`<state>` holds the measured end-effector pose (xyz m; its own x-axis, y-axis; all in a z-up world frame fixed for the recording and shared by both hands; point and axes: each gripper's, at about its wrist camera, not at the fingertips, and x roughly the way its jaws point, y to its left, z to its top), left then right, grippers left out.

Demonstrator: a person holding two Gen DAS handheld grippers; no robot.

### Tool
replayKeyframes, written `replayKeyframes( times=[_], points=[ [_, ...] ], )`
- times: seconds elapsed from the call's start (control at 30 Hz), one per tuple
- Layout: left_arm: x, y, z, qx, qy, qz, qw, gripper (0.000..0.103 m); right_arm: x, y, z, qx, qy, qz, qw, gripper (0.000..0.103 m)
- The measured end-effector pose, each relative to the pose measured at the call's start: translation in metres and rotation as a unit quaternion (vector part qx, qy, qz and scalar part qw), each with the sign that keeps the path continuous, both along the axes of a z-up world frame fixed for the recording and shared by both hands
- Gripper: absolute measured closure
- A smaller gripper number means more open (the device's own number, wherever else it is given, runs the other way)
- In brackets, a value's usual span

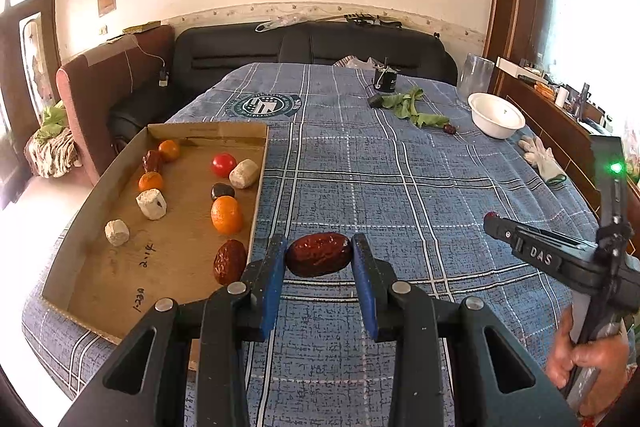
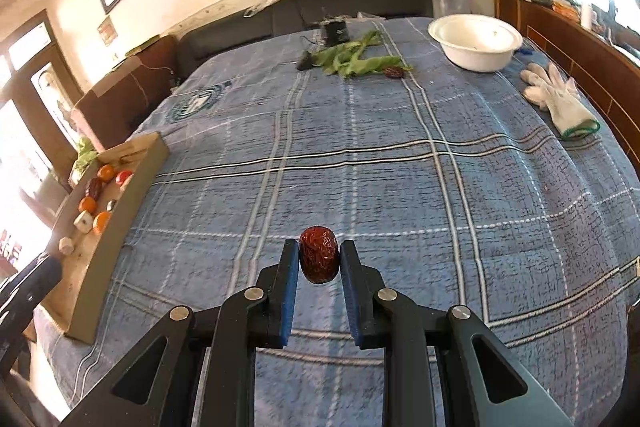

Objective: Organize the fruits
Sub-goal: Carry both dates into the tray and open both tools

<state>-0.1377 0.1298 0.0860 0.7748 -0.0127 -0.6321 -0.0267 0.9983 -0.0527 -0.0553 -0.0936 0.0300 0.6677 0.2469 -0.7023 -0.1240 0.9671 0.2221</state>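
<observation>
1. Left wrist view, far left: your cardboard tray (image 1: pixel 256 187) sits on the blue plaid blanket (image 1: pixel 400 187). Inside it lie three oranges, the biggest (image 1: pixel 226 214) near the right wall, a tomato (image 1: pixel 223 164), white chunks (image 1: pixel 151 203), a dark stone-like lump (image 1: pixel 223 191) and two dates, one (image 1: pixel 229 261) in the near right corner.
2. Centre: your left gripper (image 1: pixel 319 259) is clamped on a date (image 1: pixel 319 254), held lengthwise, both blue pads touching its ends. It hangs just right of the tray's near wall, over the blanket.
3. Right: your right gripper (image 1: pixel 493 219) shows side-on with a red date at its tip; your right hand (image 1: pixel 580 359) grips the handle.
4. Far back right: a white bowl (image 1: pixel 496 115), green leaves (image 1: pixel 416 107), another date (image 1: pixel 450 129) beside them, a white glove (image 1: pixel 540 155).
5. Right wrist view, left edge: the tray (image 2: pixel 120 227) again, fruit visible inside.
6. Centre: your right gripper (image 2: pixel 319 259) is closed on a second date (image 2: pixel 319 254), held upright between the pads, above open blanket (image 2: pixel 400 167), well apart from the tray.
7. Right: bowl (image 2: pixel 476 43), leaves (image 2: pixel 352 61), loose date (image 2: pixel 394 72), glove (image 2: pixel 558 99).
</observation>
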Motion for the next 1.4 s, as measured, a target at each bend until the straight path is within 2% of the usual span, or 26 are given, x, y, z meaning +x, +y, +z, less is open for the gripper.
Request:
replayKeyframes(
  times=[0.4, 0.63, 1.13, 1.4],
  points=[
    [-0.012, 0.010, 0.003, -0.001, -0.016, 0.011, 0.9998, 0.071, -0.027, 0.032, 0.020, 0.000, -0.025, 0.042, 0.999, 0.080],
    [-0.018, 0.029, 0.005, -0.020, -0.021, 0.023, 0.9993, 0.071, -0.038, 0.049, 0.026, -0.002, -0.034, 0.063, 0.997, 0.080],
    [-0.032, 0.035, 0.013, -0.035, -0.034, -0.002, 0.9988, 0.071, -0.064, 0.078, 0.045, 0.010, -0.061, 0.113, 0.992, 0.080],
    [-0.031, 0.063, 0.010, -0.055, -0.031, 0.022, 0.9978, 0.071, -0.072, 0.095, 0.051, 0.013, -0.067, 0.136, 0.988, 0.080]
  ],
)
